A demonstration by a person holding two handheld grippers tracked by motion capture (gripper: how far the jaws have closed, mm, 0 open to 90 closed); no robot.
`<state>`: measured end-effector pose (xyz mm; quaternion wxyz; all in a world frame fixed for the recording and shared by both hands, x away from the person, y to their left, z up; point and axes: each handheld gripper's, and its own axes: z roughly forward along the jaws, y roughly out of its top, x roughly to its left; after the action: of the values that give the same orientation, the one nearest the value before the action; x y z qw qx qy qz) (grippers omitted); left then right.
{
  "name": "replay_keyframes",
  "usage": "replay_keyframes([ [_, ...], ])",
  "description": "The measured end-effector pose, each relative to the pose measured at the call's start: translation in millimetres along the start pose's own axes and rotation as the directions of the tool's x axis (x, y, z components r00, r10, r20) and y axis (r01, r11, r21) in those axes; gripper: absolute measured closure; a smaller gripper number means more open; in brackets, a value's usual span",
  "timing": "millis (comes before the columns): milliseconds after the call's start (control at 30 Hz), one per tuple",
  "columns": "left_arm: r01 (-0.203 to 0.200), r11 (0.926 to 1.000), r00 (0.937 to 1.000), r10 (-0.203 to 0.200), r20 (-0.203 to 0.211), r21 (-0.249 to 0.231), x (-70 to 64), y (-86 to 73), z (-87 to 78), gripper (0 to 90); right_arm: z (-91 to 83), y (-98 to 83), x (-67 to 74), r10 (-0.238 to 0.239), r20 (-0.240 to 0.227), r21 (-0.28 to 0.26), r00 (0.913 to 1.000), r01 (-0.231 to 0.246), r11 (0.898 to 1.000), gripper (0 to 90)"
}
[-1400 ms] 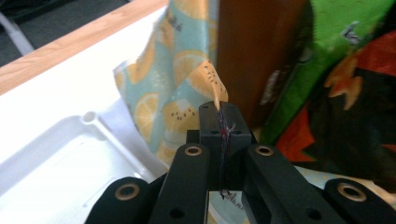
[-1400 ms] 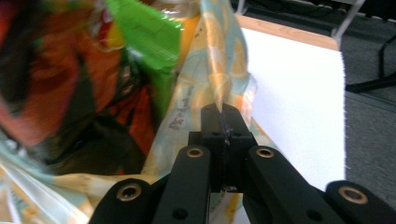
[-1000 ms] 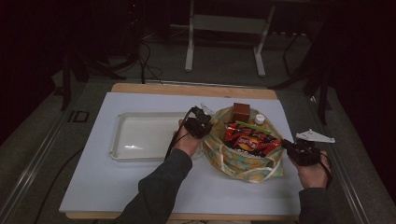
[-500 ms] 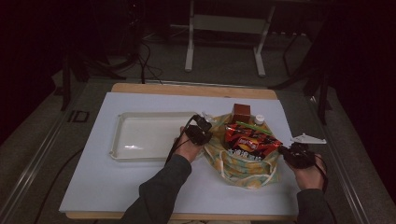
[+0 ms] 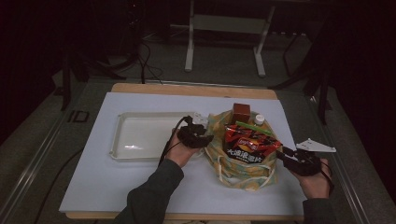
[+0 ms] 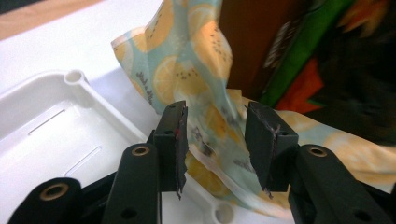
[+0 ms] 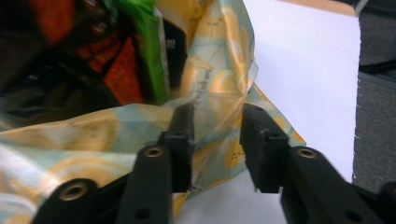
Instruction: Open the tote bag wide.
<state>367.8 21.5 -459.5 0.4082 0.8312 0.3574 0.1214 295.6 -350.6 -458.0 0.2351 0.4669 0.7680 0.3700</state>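
In the high view, a white counter (image 5: 140, 186) carries a lemon-print cloth bag (image 5: 243, 170) right of centre, stuffed with a red snack packet (image 5: 250, 142), a green packet (image 5: 254, 127), a brown box (image 5: 241, 112) and a small white-capped bottle (image 5: 259, 119) at its far rim. An empty white tray (image 5: 140, 135) lies just left of the bag. The left gripper (image 5: 201, 135) sits at the bag's left edge, over the tray's right end, and the right gripper (image 5: 284, 156) sits at the bag's right edge. In the left gripper view, the jaws have just been opening and stand apart; the bag's (image 6: 196, 79) cloth lies in the gap between them but the pads do not press it, and the tray's (image 6: 60, 126) corner shows to the left. In the right gripper view, the jaws have likewise just been opening and stand apart, with the bag's (image 7: 219, 88) cloth edge loose between them, the green packet (image 7: 152, 51) and red packet (image 7: 123, 77) behind, and bare counter (image 7: 308, 65) to the right.
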Motion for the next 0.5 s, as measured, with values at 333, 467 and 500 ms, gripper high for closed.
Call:
replay_keyframes([
  [333,-0.030,0.9981,0.9983,0.033,0.048,-0.054,-2.5,-18.1,-22.6,55.5,-17.8,0.2,6.0,0.001,-0.007,-0.052,1.0000,-0.001,0.999,51.1],
  [467,-0.047,0.9966,0.9966,0.051,0.065,-0.068,-5.8,-24.7,-31.4,54.5,-22.8,0.5,8.2,0.003,-0.039,-0.066,0.9992,-0.005,0.998,49.7],
  [500,-0.047,0.9966,0.9966,0.051,0.065,-0.068,-5.8,-24.7,-31.4,54.0,-22.8,0.5,8.2,0.003,-0.039,-0.066,0.9992,-0.005,0.998,49.7],
])
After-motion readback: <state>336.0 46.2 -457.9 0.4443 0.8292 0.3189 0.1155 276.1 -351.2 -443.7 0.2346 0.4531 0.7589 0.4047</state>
